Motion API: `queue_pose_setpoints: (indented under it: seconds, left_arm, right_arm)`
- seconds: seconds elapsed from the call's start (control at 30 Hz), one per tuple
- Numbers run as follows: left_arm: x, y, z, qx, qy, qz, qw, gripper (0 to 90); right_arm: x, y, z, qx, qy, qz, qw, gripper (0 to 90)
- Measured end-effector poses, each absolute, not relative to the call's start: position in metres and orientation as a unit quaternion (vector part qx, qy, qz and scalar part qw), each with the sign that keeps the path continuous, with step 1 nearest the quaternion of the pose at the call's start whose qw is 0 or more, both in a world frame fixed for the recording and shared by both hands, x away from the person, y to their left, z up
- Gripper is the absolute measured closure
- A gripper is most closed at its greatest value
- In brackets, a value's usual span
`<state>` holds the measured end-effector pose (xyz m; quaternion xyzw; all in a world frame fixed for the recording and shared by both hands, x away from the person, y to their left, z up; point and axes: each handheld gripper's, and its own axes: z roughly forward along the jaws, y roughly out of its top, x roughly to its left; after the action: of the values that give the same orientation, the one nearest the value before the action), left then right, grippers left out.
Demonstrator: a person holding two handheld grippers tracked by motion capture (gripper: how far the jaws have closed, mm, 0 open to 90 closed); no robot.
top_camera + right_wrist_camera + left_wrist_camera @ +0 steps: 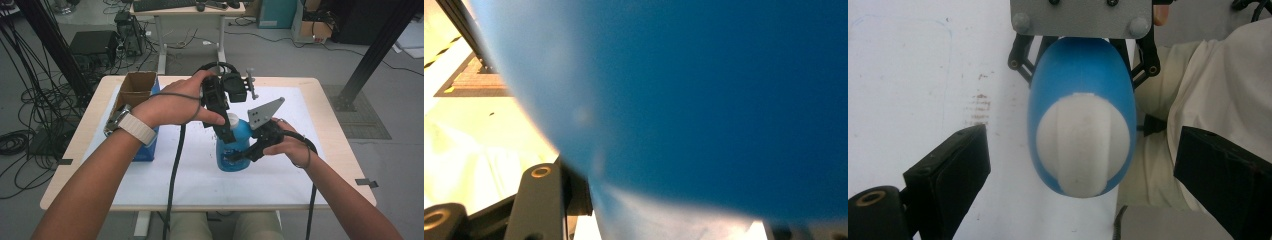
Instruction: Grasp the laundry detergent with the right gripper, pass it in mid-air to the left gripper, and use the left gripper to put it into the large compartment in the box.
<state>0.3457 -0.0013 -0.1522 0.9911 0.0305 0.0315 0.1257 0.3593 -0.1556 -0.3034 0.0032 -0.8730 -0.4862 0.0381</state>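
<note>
Right tongs clamp the blue bottle mid-table (steadying it) while left tongs, gaping, straddle its white cap for unscrewing.

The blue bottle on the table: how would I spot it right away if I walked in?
Look at the white mat covering the wooden table. Near its middle stands the blue bottle, upright, with the right gripper clamped on its body. Its white cap and rounded shape set it apart from the open cardboard box at the mat's left edge.
</note>
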Motion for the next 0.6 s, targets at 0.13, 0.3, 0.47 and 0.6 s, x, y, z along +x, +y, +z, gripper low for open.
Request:
queue_pose_setpoints:
  seconds: [0.13, 0.3, 0.47, 0.6]
  left_arm:
    - [0.3458, -0.0009, -0.1523, 0.991, 0.03, 0.032, 0.126, 8.1]
    - [0.3455, -0.001, -0.1525, 0.991, 0.03, 0.032, 0.127, 8.1]
    - [0.3452, -0.0013, -0.1525, 0.991, 0.03, 0.032, 0.127, 8.1]
    - [0.3452, -0.0013, -0.1526, 0.991, 0.03, 0.032, 0.126, 8.1]
  right_arm:
    - [0.3596, -0.1555, -0.3032, 0.003, -0.873, -0.486, 0.038, 42.6]
    - [0.3597, -0.1556, -0.3036, 0.005, -0.873, -0.486, 0.038, 42.6]
    - [0.3593, -0.1558, -0.3035, 0.005, -0.873, -0.485, 0.037, 42.6]
    - [0.3591, -0.156, -0.3037, 0.005, -0.874, -0.485, 0.038, 42.6]
